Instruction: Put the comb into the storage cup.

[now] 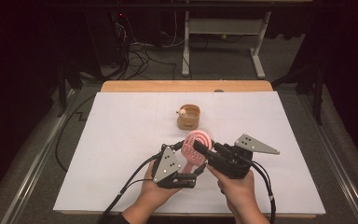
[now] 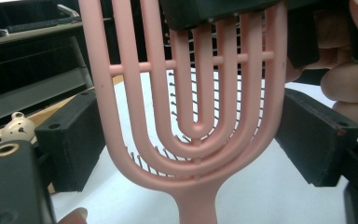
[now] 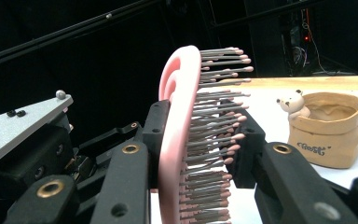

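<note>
Pink brush (image 1: 196, 145) held up above the bench (image 1: 121, 140), near its front edge at the middle. Right gripper (image 1: 200, 148) clamped across the brush head: one jaw on the back, one on the bristles. Left gripper (image 1: 186, 156) jaws stand wide on either side of the head, not touching it. Bag-shaped pot (image 1: 188, 116) stands just behind, toward the far edge

A white board (image 1: 121, 140) is laid over a wooden table (image 1: 186, 86), whose far edge is left exposed as a light strip. One tan bag-shaped holder (image 1: 189, 116) with a small bear figure (image 1: 182, 112) on its rim is seen standing on the board, near centre.
</note>
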`<state>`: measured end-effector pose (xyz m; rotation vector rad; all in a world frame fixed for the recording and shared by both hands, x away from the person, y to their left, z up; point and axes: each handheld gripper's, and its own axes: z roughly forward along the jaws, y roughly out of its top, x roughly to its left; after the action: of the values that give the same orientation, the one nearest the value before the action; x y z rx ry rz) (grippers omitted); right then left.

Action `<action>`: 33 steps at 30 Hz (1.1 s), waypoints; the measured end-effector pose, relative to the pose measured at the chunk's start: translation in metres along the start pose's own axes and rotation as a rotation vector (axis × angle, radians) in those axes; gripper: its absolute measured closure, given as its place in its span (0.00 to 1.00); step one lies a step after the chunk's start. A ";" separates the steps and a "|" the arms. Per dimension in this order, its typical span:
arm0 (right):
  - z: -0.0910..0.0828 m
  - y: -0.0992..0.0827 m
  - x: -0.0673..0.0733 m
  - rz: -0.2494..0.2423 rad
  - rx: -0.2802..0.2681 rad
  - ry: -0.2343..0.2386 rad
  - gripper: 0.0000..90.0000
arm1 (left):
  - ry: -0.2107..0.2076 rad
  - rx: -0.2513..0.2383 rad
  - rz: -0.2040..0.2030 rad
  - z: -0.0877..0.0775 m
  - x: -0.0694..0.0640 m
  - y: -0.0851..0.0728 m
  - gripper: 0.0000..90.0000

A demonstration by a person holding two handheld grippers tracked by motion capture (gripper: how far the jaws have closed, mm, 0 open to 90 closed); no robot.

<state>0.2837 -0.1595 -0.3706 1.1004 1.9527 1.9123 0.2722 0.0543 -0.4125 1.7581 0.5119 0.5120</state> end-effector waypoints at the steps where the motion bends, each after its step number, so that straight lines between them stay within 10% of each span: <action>1: 0.000 0.000 0.000 -0.001 0.001 0.000 0.74 | -0.001 0.000 0.000 0.000 0.000 0.000 0.16; 33: -0.027 0.015 -0.015 -0.046 -0.063 -0.083 0.74 | -0.028 0.040 -0.117 -0.010 0.031 -0.010 0.02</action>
<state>0.2837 -0.1916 -0.3583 1.0896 1.8454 1.8603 0.2910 0.0821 -0.4173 1.7595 0.6054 0.3972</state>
